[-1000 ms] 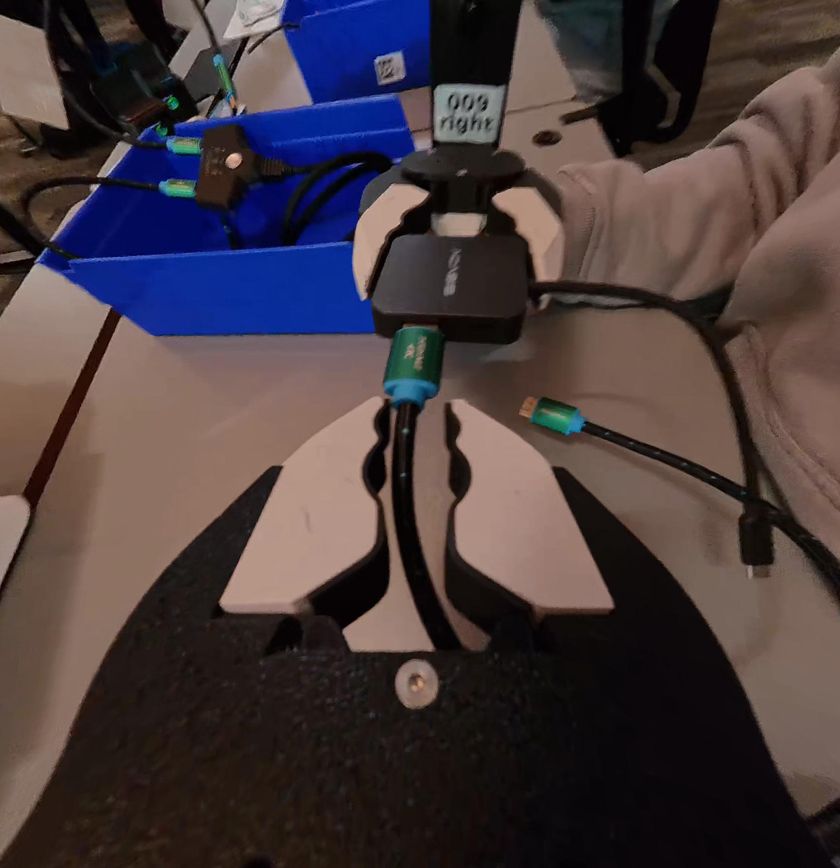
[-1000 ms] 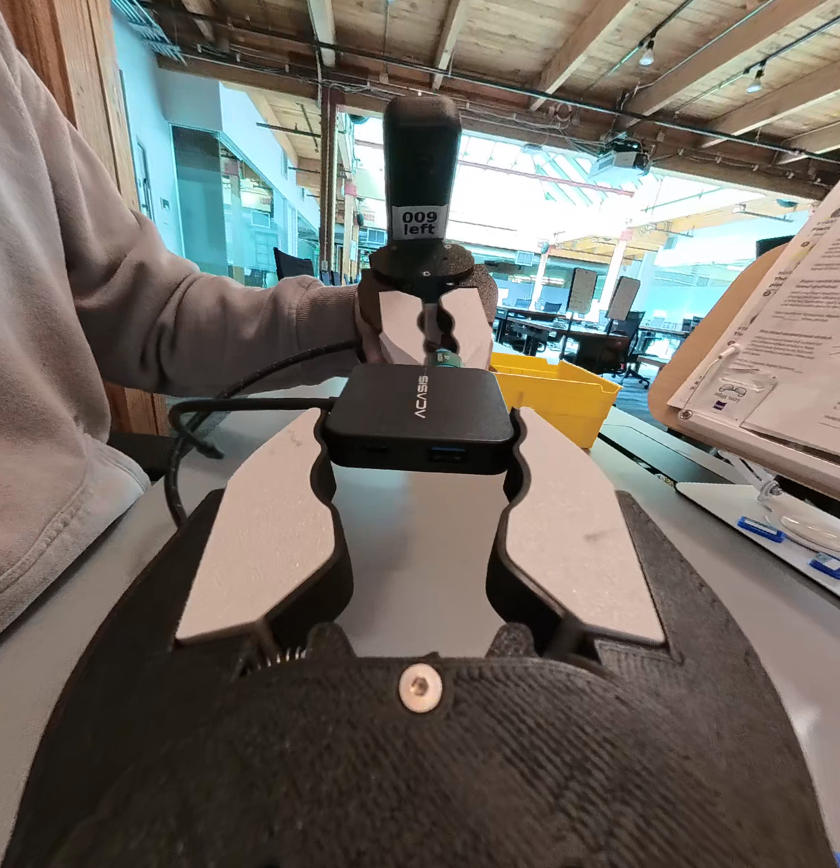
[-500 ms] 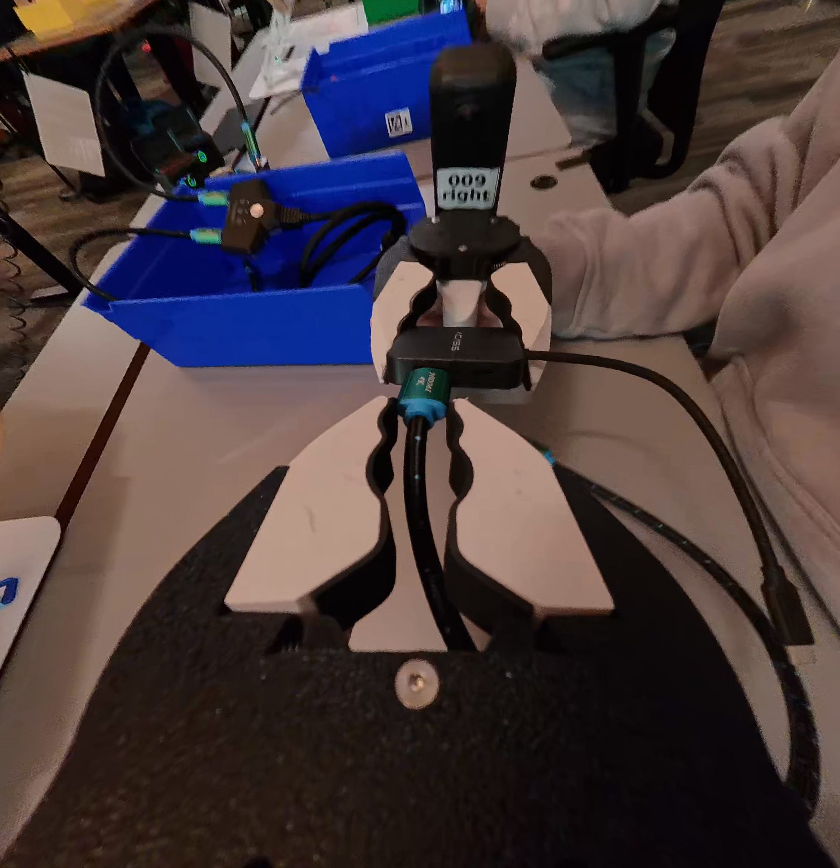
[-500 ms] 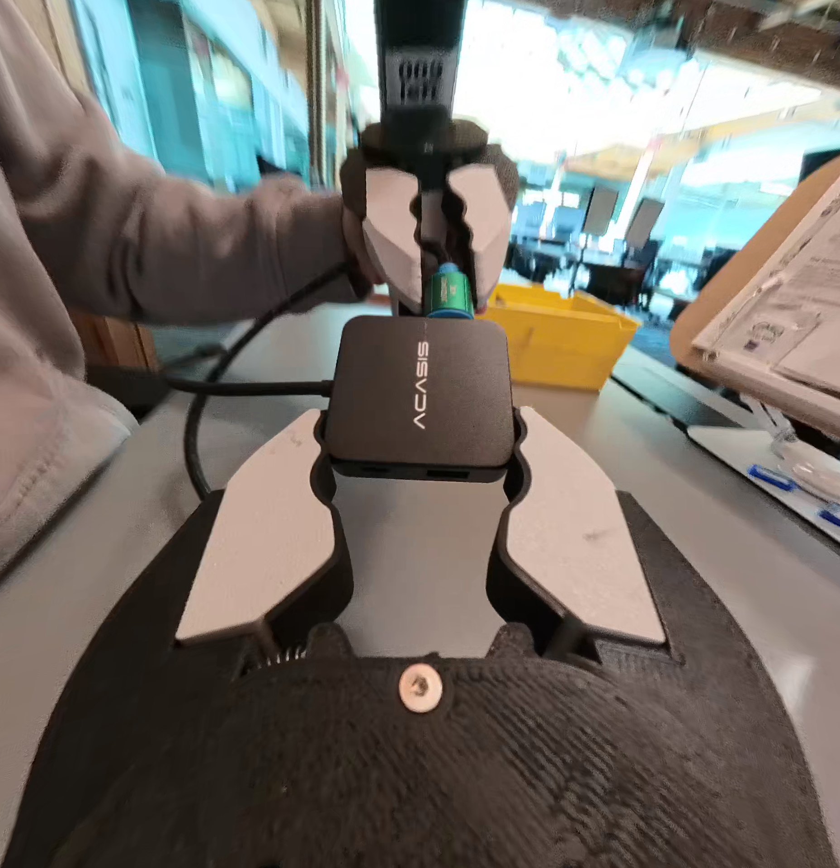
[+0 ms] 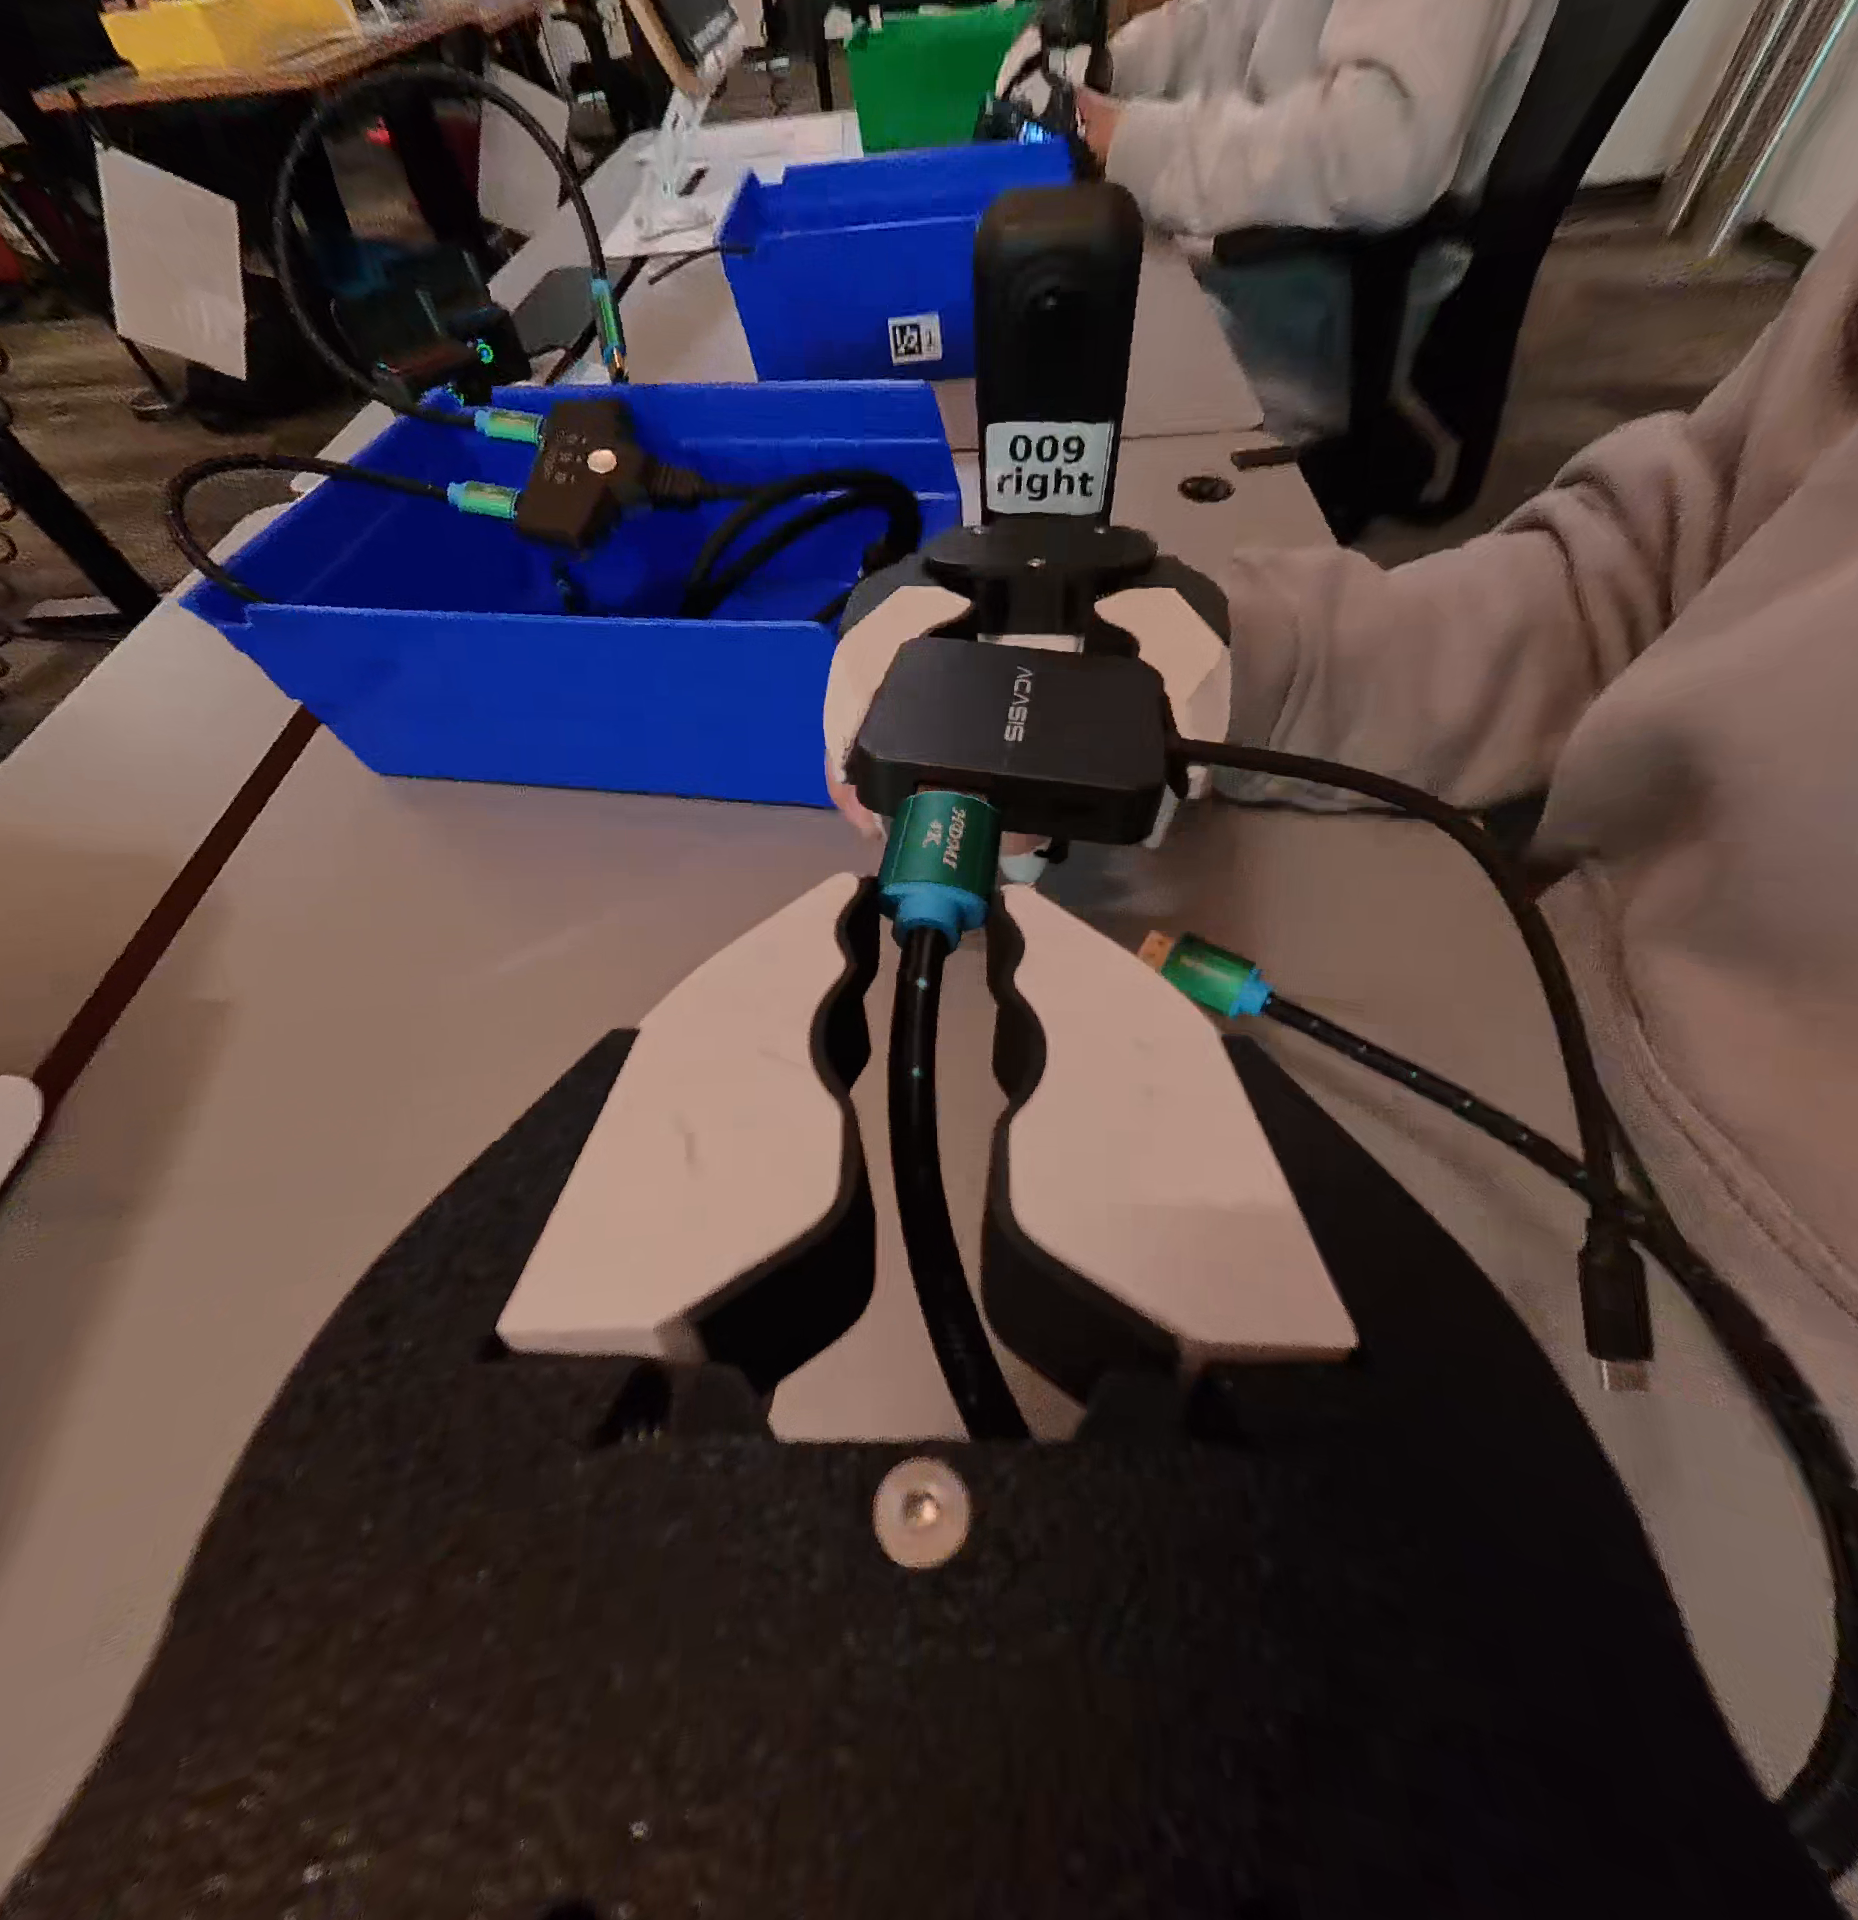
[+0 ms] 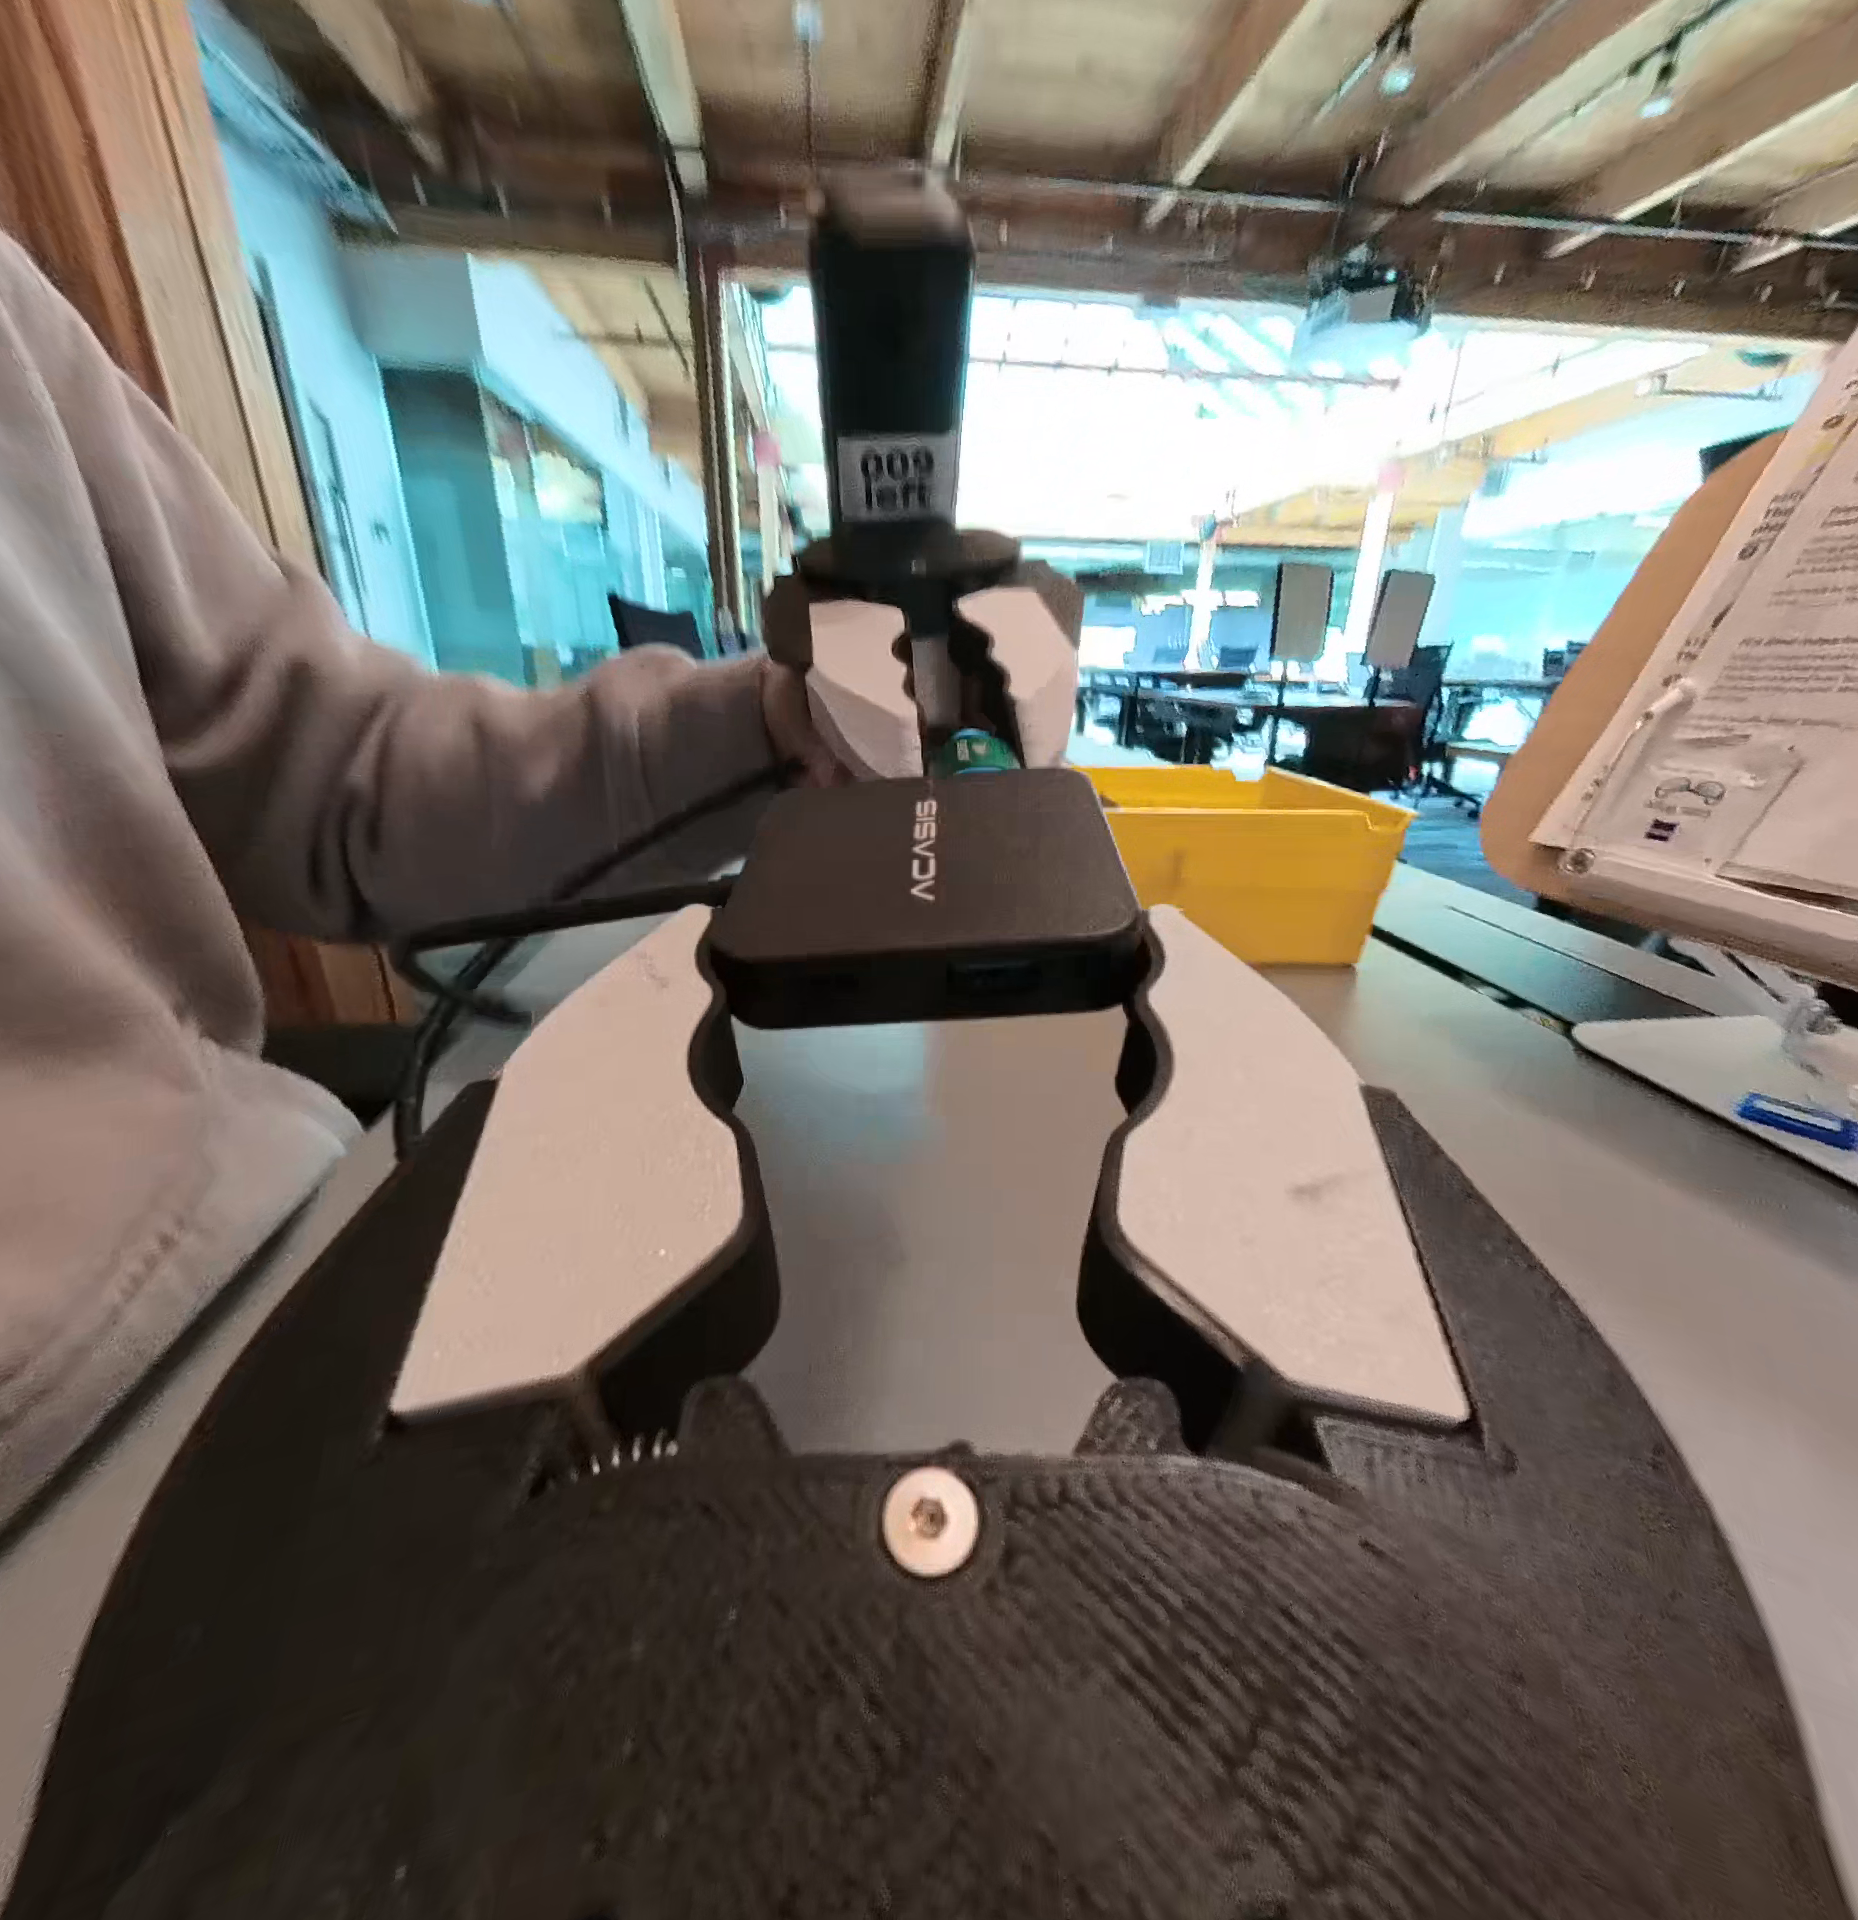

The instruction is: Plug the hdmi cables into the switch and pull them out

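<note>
In the left wrist view, my left gripper (image 5: 930, 906) is shut on a black hdmi cable (image 5: 930, 1122) just behind its green plug (image 5: 937, 847). The plug sits in a port of the black switch (image 5: 1013, 717). In the right wrist view, my right gripper (image 6: 925, 930) is shut on the switch (image 6: 930, 883) by its two sides and holds it above the table. The green plug (image 6: 969, 753) shows just past the switch's far edge. A second green hdmi plug (image 5: 1205, 977) lies loose on the table to the right.
A blue bin (image 5: 551, 686) behind the switch holds another switch and cables. The switch's own black cord (image 5: 1507, 883) loops right to a small plug (image 5: 1616, 1309). A person's sleeve (image 5: 1631, 675) is on the right. A yellow bin (image 6: 1247, 883) and a paper stand (image 6: 1735, 675) stand beyond.
Both grips are unchanged and the plug stays in the switch. The two grippers have shifted and tilted together, and the loose second plug is back in the left wrist view.
</note>
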A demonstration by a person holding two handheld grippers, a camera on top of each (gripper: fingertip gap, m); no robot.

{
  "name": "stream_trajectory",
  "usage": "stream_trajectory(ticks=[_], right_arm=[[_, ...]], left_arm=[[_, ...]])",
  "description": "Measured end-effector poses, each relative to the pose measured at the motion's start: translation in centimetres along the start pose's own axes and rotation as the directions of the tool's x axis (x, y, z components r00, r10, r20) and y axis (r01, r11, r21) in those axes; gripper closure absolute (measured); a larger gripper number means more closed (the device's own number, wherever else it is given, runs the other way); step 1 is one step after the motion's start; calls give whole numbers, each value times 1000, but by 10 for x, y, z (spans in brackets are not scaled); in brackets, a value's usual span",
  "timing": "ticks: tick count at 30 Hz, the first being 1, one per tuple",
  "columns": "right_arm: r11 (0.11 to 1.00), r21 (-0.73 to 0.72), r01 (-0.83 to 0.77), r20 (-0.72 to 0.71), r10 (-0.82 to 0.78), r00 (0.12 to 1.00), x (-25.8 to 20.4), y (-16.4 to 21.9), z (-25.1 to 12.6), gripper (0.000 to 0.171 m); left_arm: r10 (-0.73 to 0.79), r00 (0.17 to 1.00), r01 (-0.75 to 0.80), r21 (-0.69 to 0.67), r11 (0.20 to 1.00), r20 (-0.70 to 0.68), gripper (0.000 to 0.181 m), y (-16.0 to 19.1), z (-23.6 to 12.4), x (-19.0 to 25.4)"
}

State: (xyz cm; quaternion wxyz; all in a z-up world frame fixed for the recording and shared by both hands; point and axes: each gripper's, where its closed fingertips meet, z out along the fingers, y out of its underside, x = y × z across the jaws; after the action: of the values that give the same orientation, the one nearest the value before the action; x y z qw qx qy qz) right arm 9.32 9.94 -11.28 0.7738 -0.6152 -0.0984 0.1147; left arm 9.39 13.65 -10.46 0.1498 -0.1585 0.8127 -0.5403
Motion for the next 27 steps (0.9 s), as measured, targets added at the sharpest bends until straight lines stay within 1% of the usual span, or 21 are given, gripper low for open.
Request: stream_trajectory(ticks=[3,5,8,18,20,24,27], right_arm=[[999,40,-16,-2,16,1000,1,-4,0,99],[999,43,-10,-30,12,999,5,-4,0,92],[999,45,5,-49,-3,999,7,-5,-2,91],[999,55,-3,18,2,1000,-2,-10,-8,98],[998,63,10,12,-11,1000,-2,-11,-8,102],[998,55,12,7,-12,1000,-1,-10,-8,102],[999,39,19,-24,-18,1000,2,-7,-5,102]], left_arm=[[-43,999,44,45,998,-11,162,1,1,0],[-61,998,62,58,996,-16,162,1,0,-1],[-81,996,82,67,994,-21,162,2,0,-2],[-112,993,115,79,990,-40,162,5,-2,0],[-103,994,106,67,992,-40,162,6,-1,1],[-113,993,115,75,991,-31,162,5,-1,0],[-124,992,124,79,989,-13,162,6,-2,-4]])
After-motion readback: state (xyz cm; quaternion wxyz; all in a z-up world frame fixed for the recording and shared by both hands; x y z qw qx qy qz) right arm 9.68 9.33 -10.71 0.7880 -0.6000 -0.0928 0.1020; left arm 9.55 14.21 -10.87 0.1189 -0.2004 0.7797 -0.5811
